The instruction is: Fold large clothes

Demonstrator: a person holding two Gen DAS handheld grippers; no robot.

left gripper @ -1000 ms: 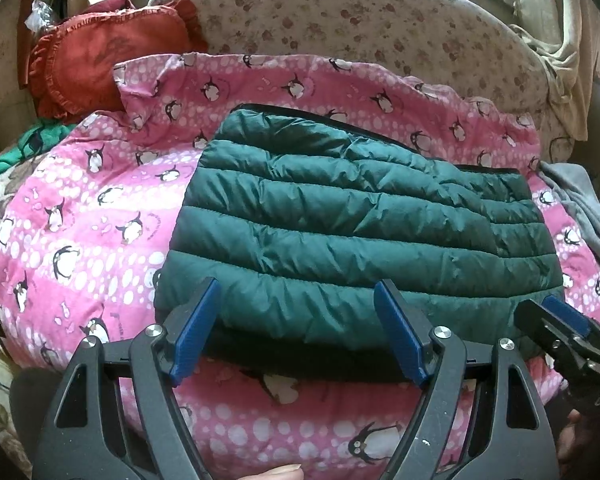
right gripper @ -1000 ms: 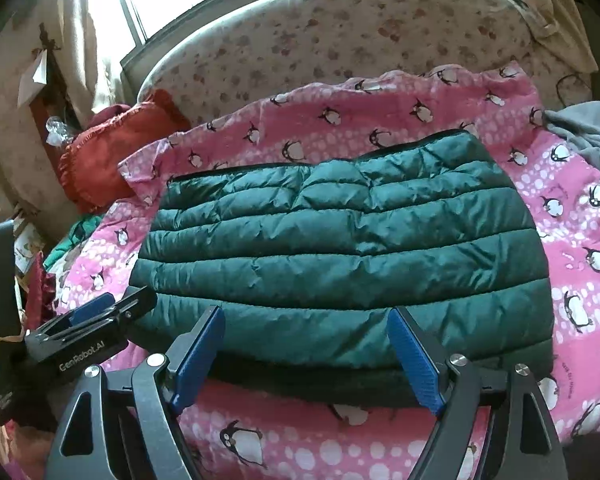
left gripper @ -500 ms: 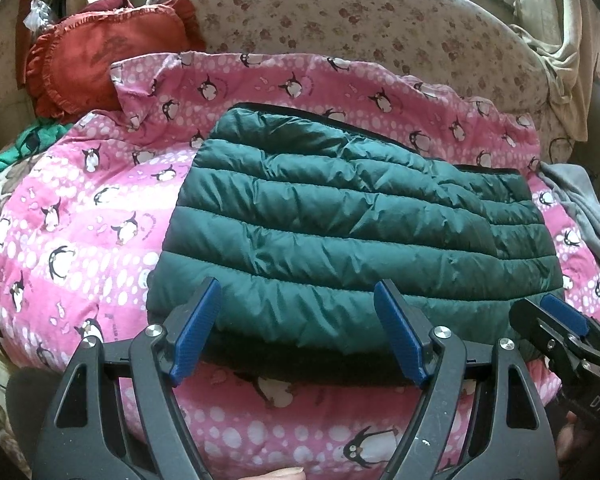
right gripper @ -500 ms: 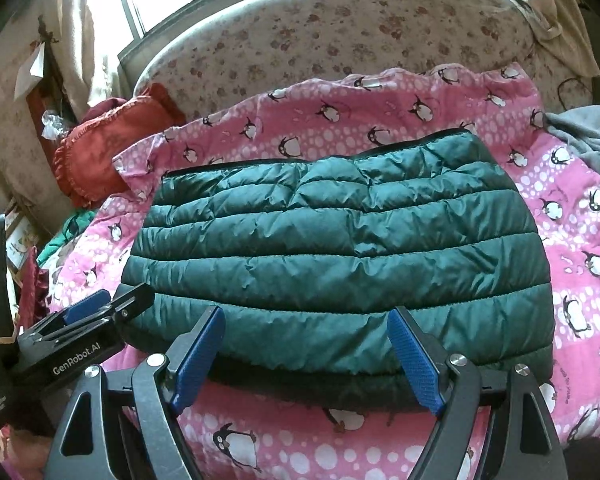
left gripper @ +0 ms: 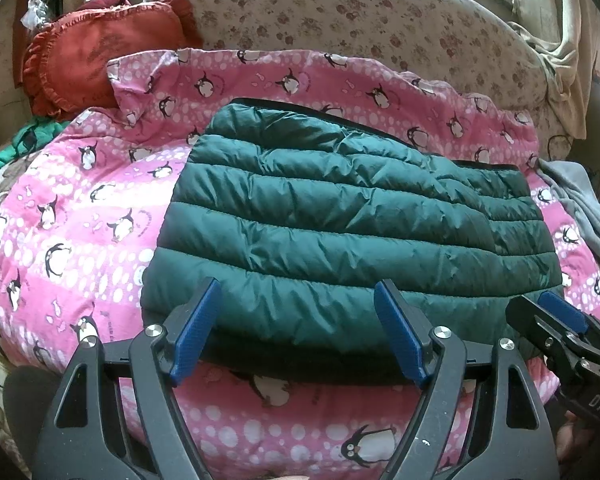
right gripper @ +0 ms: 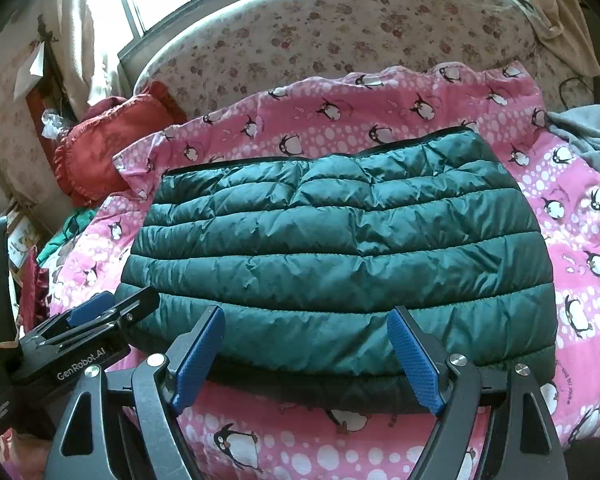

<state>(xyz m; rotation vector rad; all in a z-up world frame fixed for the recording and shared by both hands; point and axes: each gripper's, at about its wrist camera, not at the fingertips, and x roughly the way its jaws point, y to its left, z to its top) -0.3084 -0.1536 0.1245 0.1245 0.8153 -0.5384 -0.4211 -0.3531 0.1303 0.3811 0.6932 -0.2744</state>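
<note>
Jacket: dark green quilted puffer jacket (left gripper: 340,220), folded into a broad rectangle, lying flat on the pink penguin-print duvet (left gripper: 80,220); black trim along far edge and near hem.
Jacket position: roughly centred on the duvet, near hem just ahead of both grippers, far edge toward the floral headboard (left gripper: 340,12).
Left gripper: left gripper (left gripper: 298,332) poised over the near hem, toward the jacket's left portion; blue-padded fingers (left gripper: 196,328) spread wide, nothing clamped between them, jacket fabric visible in the gap.
Right gripper: right gripper (right gripper: 306,350) poised over the near hem, toward the jacket's right half; blue-padded fingers (right gripper: 410,356) spread wide, gripping nothing.
Cross views: right gripper seen at lower right edge of the left wrist view, beside the jacket's right corner; left gripper seen at lower left of the right wrist view, beside the jacket's left corner.
Contact: cannot tell whether fingertips touch the fabric or hang just above it.
Surroundings: red ruffled cushion (left gripper: 100,56) at far left beyond the duvet; grey cloth (right gripper: 588,140) at the right edge of the bed; beige fabric (left gripper: 556,52) draped by the headboard's right end.
</note>
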